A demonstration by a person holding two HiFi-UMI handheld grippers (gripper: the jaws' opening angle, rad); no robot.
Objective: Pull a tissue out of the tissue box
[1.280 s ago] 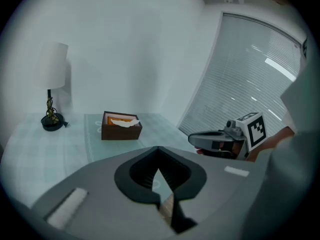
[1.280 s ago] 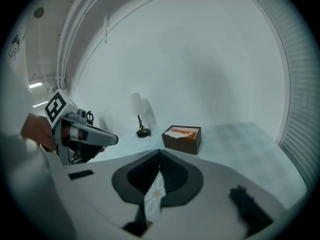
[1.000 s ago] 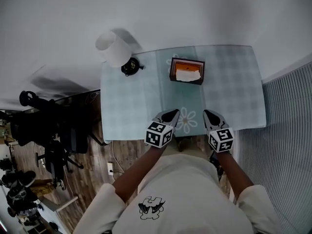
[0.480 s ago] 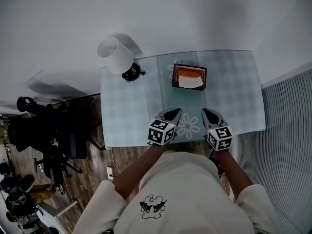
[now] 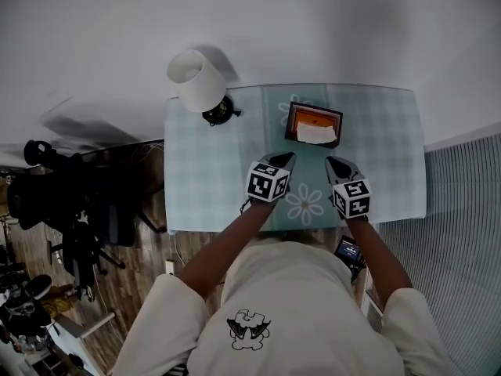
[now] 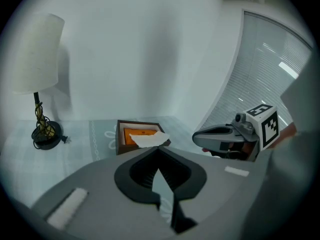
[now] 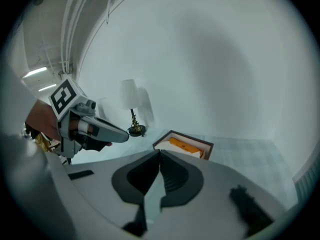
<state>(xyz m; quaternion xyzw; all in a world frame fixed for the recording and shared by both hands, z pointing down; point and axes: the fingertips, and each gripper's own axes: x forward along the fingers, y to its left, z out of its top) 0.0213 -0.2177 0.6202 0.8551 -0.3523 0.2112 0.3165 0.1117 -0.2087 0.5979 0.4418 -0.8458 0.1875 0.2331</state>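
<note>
approach was the step in hand, as i judged it: nothing had been gripped yet. nearest the camera, the person's forearms reached over the near edge of the table point(image 5: 205, 186). it wore a pale checked cloth with a daisy motif point(image 5: 305, 204) lying between the two tools. the left gripper point(image 5: 286, 160) had its jaws pressed together with nothing between them, and the right gripper point(image 5: 329, 163) was likewise clenched and empty. both pointed forward and somewhat down, side by side, near the box but apart from it.

just beyond their tips, toward the far edge, stood the tissue box point(image 5: 315, 121), a dark open-topped holder with an orange pack inside. a white tissue point(image 5: 317, 135) stuck out on its near side, loose and crumpled.

the next move would call for one gripper to part its jaws, settle over that raised flap, close on it and draw up and away. the other might need to steady the box, since a light holder could lift or slide with the pull. thin paper could also tear if pinched at its very edge.

nothing stood between the grippers and the box. at the far left corner a table lamp point(image 5: 197, 80) with a white shade stood well clear of the path. past the table's left side were dark office chairs point(image 5: 55, 202), to the right a slatted blind point(image 5: 462, 202), and beyond a plain white wall.
</note>
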